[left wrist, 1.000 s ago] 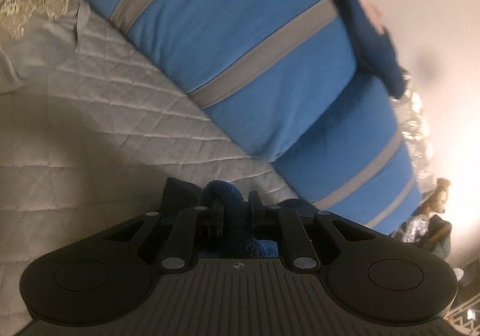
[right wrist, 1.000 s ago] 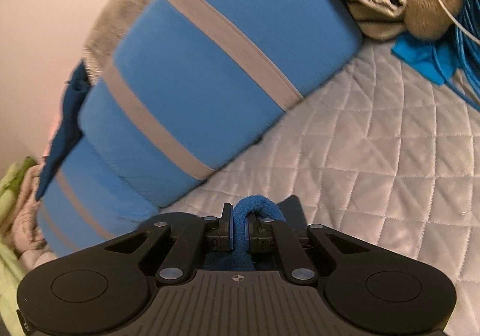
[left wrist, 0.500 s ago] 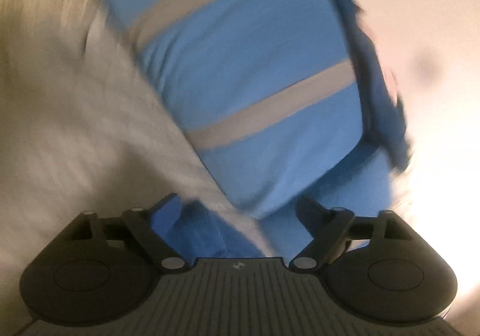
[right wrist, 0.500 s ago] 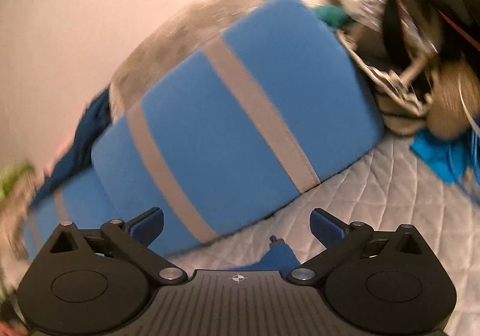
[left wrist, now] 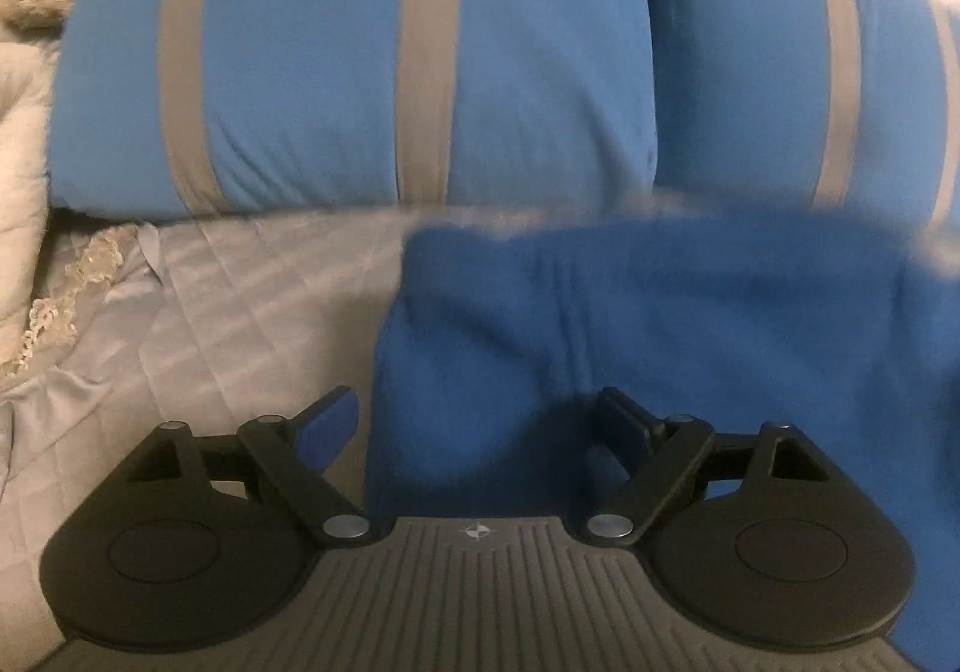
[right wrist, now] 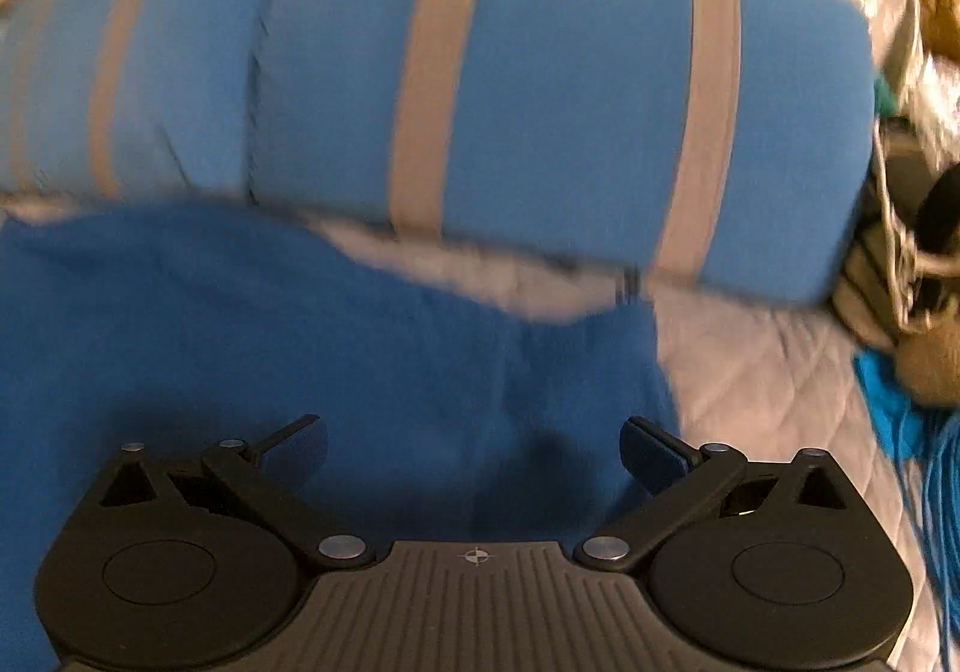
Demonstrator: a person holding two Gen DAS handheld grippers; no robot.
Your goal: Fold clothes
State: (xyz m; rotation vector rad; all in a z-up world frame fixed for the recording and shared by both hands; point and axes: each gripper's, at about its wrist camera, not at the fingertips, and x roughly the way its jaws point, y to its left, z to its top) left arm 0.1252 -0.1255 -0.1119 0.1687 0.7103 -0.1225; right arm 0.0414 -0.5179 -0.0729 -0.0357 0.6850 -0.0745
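Note:
A dark blue fleece garment [left wrist: 660, 336] lies flat on the quilted bedspread, just in front of the pillows. It also shows in the right wrist view [right wrist: 312, 336]. My left gripper [left wrist: 474, 420] is open and empty, above the garment's left edge. My right gripper [right wrist: 474, 450] is open and empty, above the garment near its right edge. Both views are blurred by motion.
Two light blue pillows with grey stripes [left wrist: 360, 48] [right wrist: 558, 90] lie along the far side of the grey quilted bedspread [left wrist: 228, 300]. Lace-trimmed bedding [left wrist: 66, 276] is bunched at the left. Clutter, blue cord and a brown bag [right wrist: 918, 336] sit at the right.
Both grippers were shut on folds of the blue garment a second ago. They have opened, let it go and drawn back, and the garment now lies spread on the bed.

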